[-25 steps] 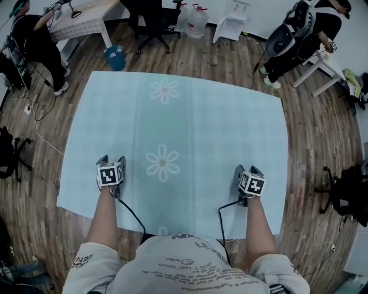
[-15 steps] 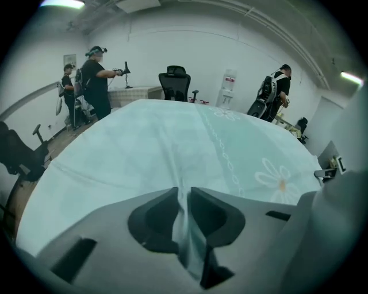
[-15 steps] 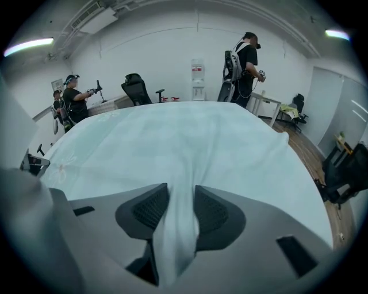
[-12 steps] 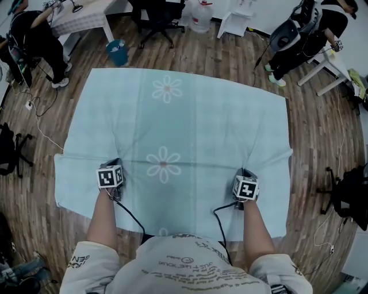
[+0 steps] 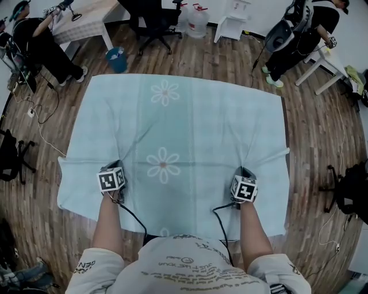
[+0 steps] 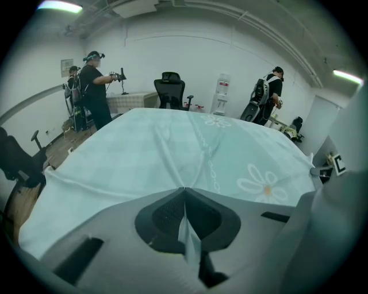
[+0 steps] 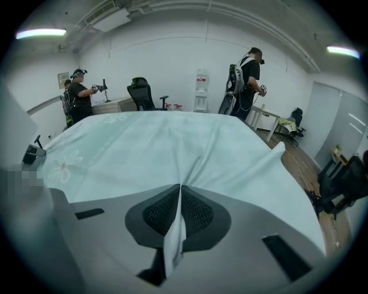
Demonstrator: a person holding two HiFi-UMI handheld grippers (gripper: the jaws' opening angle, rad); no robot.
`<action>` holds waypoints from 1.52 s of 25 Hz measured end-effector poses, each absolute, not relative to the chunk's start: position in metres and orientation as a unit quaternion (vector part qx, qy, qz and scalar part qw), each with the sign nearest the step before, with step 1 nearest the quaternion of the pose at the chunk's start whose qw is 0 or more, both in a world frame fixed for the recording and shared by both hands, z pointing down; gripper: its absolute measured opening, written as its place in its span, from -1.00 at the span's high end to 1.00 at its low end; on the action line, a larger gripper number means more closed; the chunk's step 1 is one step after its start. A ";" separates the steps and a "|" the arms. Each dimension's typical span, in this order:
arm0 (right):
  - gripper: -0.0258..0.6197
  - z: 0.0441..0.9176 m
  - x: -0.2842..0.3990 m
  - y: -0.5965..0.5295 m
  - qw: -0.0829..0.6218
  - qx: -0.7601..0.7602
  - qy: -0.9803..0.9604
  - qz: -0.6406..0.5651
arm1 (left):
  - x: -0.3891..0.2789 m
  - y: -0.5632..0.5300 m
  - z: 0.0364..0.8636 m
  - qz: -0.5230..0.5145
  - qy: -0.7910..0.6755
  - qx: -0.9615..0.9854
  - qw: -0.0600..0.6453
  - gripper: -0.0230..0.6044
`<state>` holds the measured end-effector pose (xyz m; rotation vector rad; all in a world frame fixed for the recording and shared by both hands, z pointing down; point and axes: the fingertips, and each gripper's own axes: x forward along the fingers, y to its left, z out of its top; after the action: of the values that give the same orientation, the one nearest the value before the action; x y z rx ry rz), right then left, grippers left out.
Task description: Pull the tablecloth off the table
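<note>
A pale blue tablecloth [image 5: 190, 126] with white daisy prints covers the whole table in the head view. My left gripper [image 5: 115, 167] is shut on a pinched fold of the cloth near its near-left part; the fold [image 6: 187, 235] shows squeezed between the dark pads [image 6: 164, 218]. My right gripper [image 5: 244, 172] is shut on a second fold [image 7: 174, 229] near the near-right part. Creases radiate from both pinch points [image 6: 172, 155] [image 7: 201, 161]. The cloth's left and right side flaps [image 5: 72, 172] [image 5: 282, 155] hang over the table edges.
Wooden floor surrounds the table. A person [image 5: 40, 46] stands at the far left by a small table [image 5: 86, 17]; another person [image 5: 299, 34] stands at the far right. An office chair [image 5: 152, 20], water jugs [image 5: 195, 20] and a blue bin [image 5: 116, 57] are beyond the far edge.
Both grippers went from open above the flat cloth to shut on pinched folds. The cloth now shows creases at each grip, and its side edges have drawn inward.
</note>
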<state>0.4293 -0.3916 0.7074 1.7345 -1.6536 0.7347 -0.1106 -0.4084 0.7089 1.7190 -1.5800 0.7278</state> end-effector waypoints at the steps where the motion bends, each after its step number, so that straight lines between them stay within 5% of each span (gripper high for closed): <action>1: 0.88 0.699 0.427 -0.390 0.301 0.660 -0.631 0.275 | -0.106 -0.406 0.703 0.283 -0.605 0.667 0.332 0.91; 24: 0.88 0.504 0.331 -0.353 0.108 0.598 -0.776 0.169 | 0.081 -0.354 0.521 0.161 -0.530 0.817 0.161 0.91; 38: 0.88 0.369 0.347 -0.370 0.002 0.617 -0.784 0.059 | 0.130 -0.361 0.392 0.051 -0.542 0.837 0.044 0.91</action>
<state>0.3472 -0.3695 0.3694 1.9370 -2.4608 0.1846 0.1299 -0.3608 0.3921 2.5603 -1.6585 0.1548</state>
